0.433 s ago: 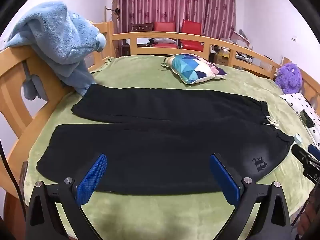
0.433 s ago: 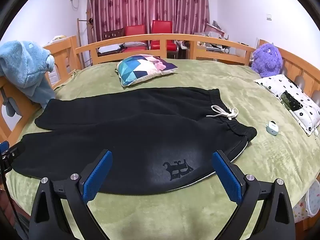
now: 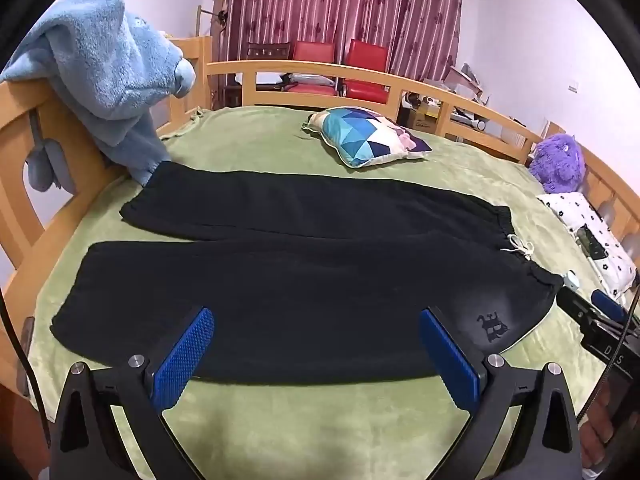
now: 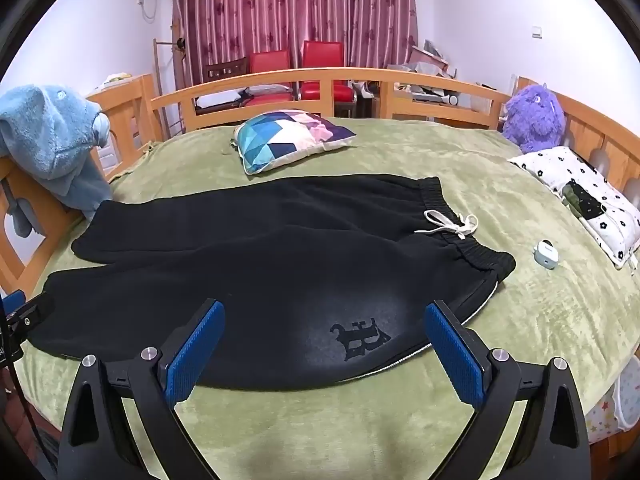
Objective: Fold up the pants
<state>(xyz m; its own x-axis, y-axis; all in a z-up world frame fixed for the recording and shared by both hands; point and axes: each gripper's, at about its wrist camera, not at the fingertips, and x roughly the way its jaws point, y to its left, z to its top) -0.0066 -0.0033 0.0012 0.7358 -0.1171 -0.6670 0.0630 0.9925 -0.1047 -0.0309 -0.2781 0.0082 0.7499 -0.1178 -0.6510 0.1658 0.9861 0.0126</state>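
Note:
Black pants (image 3: 304,280) lie spread flat on the green bedspread (image 3: 312,420), legs to the left, waistband with a white drawstring (image 3: 520,247) to the right. The pants also show in the right wrist view (image 4: 260,276), with a dark logo (image 4: 360,338) near the front edge. My left gripper (image 3: 316,354) is open and empty, just above the near edge of the front leg. My right gripper (image 4: 324,354) is open and empty, above the hip area by the logo. The right gripper's tip shows in the left wrist view (image 3: 592,312).
A patterned pillow (image 3: 368,140) lies behind the pants. A blue plush robe (image 3: 108,92) hangs on the wooden bed rail at left. A purple plush toy (image 4: 534,118), a flowered pillow (image 4: 580,196) and a small white case (image 4: 546,254) are at right.
Both grippers have dipped slightly toward the pants, little else differs. Both stay open and the pants have not moved.

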